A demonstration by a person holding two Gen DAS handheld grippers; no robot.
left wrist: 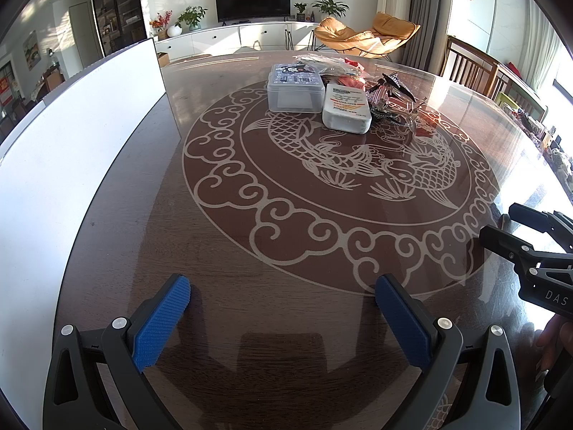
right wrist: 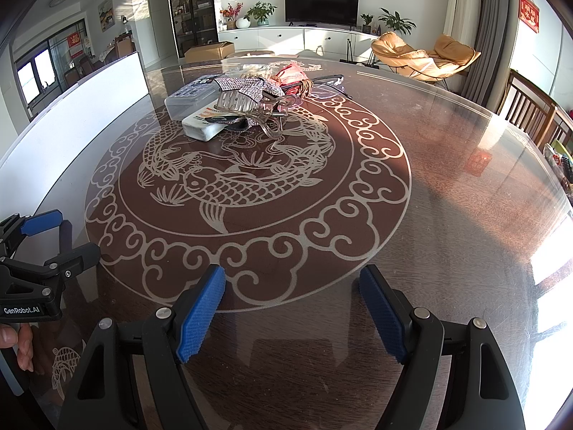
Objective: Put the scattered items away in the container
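1. Where the left wrist camera looks down along its own fingers, the left gripper (left wrist: 283, 319) hangs over the dark glass-topped table (left wrist: 107, 251) with its blue pads (left wrist: 161, 322) spread wide and nothing between them.
2. Farther across the table, past the etched fish pattern (left wrist: 358, 157), the scattered items sit in one cluster. A clear plastic box (left wrist: 295, 87) with a printed lid stands at the cluster's left, and a white bottle (left wrist: 346, 109) with orange print lies touching its right side.
3. To the right of the bottle lies a heap of hair clips (left wrist: 392, 102), dark and clear ones tangled together. Behind them are a crinkled plastic bag (left wrist: 318, 60) and something pink-red that I cannot make out.
4. At the right edge of this view the right gripper (left wrist: 533, 240) shows from the side, apart from the cluster.
5. From the right wrist camera, the right gripper (right wrist: 292, 313) also has its blue pads (right wrist: 200, 317) parted, with only bare glass between them.
6. The same cluster lies well ahead near the far side of the fish pattern. Here a sparkly rhinestone bow clip (right wrist: 247, 87) rests on top of the heap, and the white bottle is in front of the clear plastic box.
7. A pair of glasses (right wrist: 327, 82) lies at the right end of the cluster.
8. The left gripper (right wrist: 39, 247) shows at the lower left edge, and fingers of a hand (right wrist: 16, 340) show below it.
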